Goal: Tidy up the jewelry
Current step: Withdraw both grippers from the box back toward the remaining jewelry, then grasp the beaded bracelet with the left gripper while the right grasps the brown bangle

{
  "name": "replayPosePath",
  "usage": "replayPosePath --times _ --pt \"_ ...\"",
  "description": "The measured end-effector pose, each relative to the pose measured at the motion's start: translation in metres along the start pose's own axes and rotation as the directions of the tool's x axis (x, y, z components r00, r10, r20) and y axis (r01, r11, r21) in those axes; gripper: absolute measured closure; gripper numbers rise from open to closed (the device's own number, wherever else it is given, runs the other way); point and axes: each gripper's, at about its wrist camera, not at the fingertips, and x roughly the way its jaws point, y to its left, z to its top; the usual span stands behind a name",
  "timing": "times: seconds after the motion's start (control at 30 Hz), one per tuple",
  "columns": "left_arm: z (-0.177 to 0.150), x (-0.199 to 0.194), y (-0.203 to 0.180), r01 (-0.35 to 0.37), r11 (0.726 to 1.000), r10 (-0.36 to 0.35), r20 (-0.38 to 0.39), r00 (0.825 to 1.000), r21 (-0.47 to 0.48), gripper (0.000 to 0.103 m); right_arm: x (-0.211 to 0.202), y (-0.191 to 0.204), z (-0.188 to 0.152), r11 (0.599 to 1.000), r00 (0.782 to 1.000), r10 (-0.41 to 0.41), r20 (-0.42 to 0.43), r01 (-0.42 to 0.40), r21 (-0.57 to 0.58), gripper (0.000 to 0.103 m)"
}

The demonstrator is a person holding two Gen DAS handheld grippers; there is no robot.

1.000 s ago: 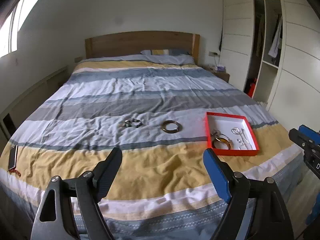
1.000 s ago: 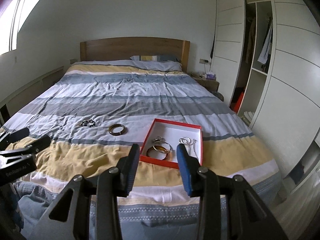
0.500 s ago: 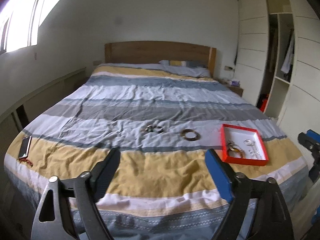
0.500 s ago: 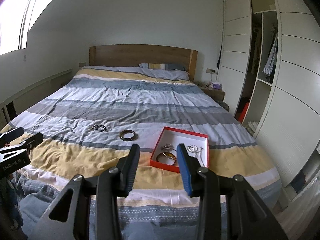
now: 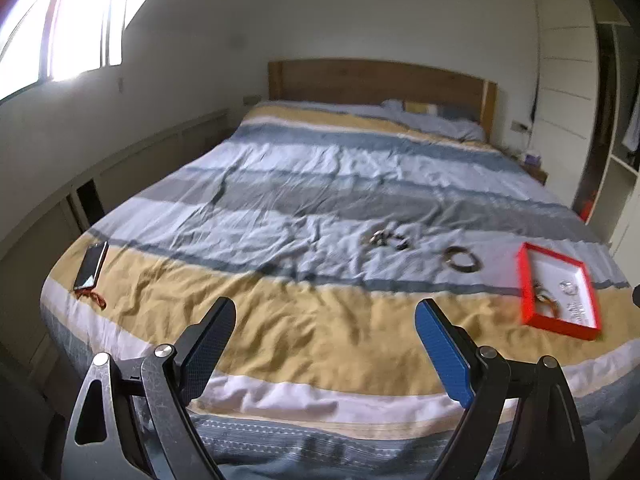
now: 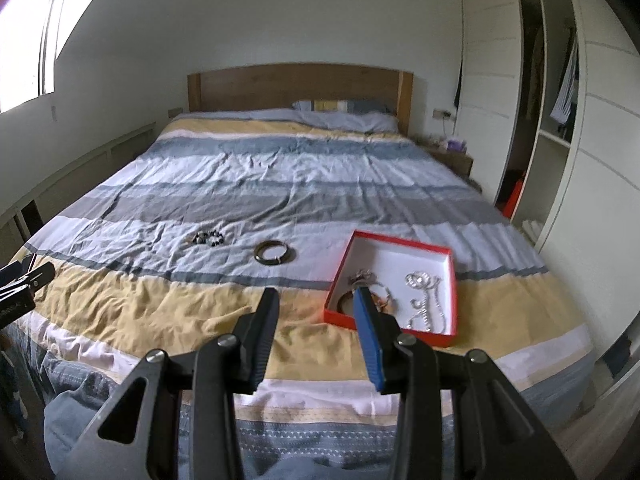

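I had the bed (image 6: 304, 184) ahead of both cameras, its striped duvet rumpled, headboard at the far end. A red tray (image 6: 451, 300) sat near the foot edge toward the right corner; inside it lay a brown bangle, partly hidden in the right view, and a silver chain (image 6: 424, 300). A phone (image 5: 91, 266) lay flat by the left foot corner. On the pale stripe just beyond the yellow band lay a dark bangle (image 6: 275, 253), apart from the tray, and farther left a beaded bracelet (image 6: 209, 237). My left tongs (image 5: 325, 326) hung wide open over the foot edge, holding nothing. My right tongs (image 6: 316, 312) stood open too, narrower, empty, short of the tray.
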Motion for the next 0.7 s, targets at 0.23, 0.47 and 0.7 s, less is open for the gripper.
replayPosePath --times 0.23,0.47,0.7 --pt "0.000 0.057 0.006 -0.006 1.000 0.007 -0.089 0.996 0.004 0.013 0.064 0.007 -0.001 0.998 0.995 0.057 -0.084 -0.057 0.006 0.066" --pt "0.020 0.140 -0.010 0.049 0.999 -0.048 -0.173 0.984 0.003 0.013 0.151 0.013 0.011 0.993 0.976 0.120 -0.179 -0.118 0.020 0.066" --pt "0.062 0.233 -0.046 0.112 0.993 -0.101 -0.198 0.975 0.044 0.019 0.242 0.025 0.038 0.984 0.957 0.177 -0.230 -0.176 0.026 0.066"
